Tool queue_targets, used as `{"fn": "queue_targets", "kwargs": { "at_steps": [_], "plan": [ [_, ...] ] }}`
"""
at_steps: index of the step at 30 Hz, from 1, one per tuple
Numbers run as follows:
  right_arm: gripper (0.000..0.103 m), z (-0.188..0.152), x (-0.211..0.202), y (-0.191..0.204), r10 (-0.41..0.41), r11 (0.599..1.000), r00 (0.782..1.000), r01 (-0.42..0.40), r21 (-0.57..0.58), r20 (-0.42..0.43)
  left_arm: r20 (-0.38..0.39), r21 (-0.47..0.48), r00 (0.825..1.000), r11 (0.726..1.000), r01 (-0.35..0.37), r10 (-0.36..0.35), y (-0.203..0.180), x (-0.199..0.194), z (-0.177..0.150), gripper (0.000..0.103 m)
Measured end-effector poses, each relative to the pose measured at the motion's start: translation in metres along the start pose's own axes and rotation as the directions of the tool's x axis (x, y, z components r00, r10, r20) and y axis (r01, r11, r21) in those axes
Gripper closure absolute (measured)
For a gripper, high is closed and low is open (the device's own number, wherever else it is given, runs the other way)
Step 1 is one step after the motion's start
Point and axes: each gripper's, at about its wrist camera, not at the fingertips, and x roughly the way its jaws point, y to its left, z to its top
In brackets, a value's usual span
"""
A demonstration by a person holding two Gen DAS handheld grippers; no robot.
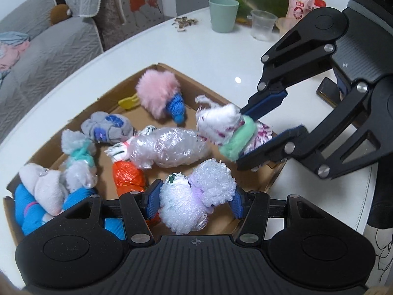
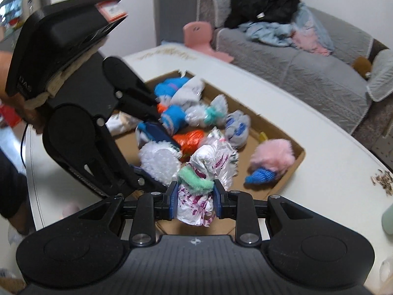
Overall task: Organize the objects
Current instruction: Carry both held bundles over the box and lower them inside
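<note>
Left gripper [image 1: 195, 202] clamps foam bundle [image 1: 196, 196]; right gripper [image 2: 195, 202] clamps green-banded bundle [image 2: 199, 196] above crowded box's [image 1: 275, 179] edge.

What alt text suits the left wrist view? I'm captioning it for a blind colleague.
The left gripper clamps a white foam bundle over a cardboard tray full of wrapped bundles, while the right gripper holds a white-and-green bundle at the tray's right edge. Two cups stand behind on the white table.

Blue socks [image 1: 29, 211]: partly hidden behind the left gripper [image 1: 194, 202].
Green cup [image 2: 388, 218]: cut off by the edge.
Pink pouch [image 1: 301, 6] words: too small to read.
</note>
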Motion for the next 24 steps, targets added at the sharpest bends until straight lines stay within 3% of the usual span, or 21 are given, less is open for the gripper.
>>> {"fn": "queue_targets", "kwargs": {
  "at_steps": [12, 24],
  "plan": [
    [0.077, -0.011, 0.026, 0.001, 0.009, 0.998, 0.988, -0.020, -0.067, -0.151, -0.046, -0.020, 0.999, 1.000, -0.021, 0.020, 0.001, 0.021, -0.004, 0.042],
    [0.076, -0.013, 0.037, 0.000, 0.013, 0.997, 0.982, -0.028, -0.076, -0.190, -0.056, -0.044, 0.998, 0.999, -0.030, 0.028, 0.004, 0.025, -0.009, 0.038]
  ]
}}
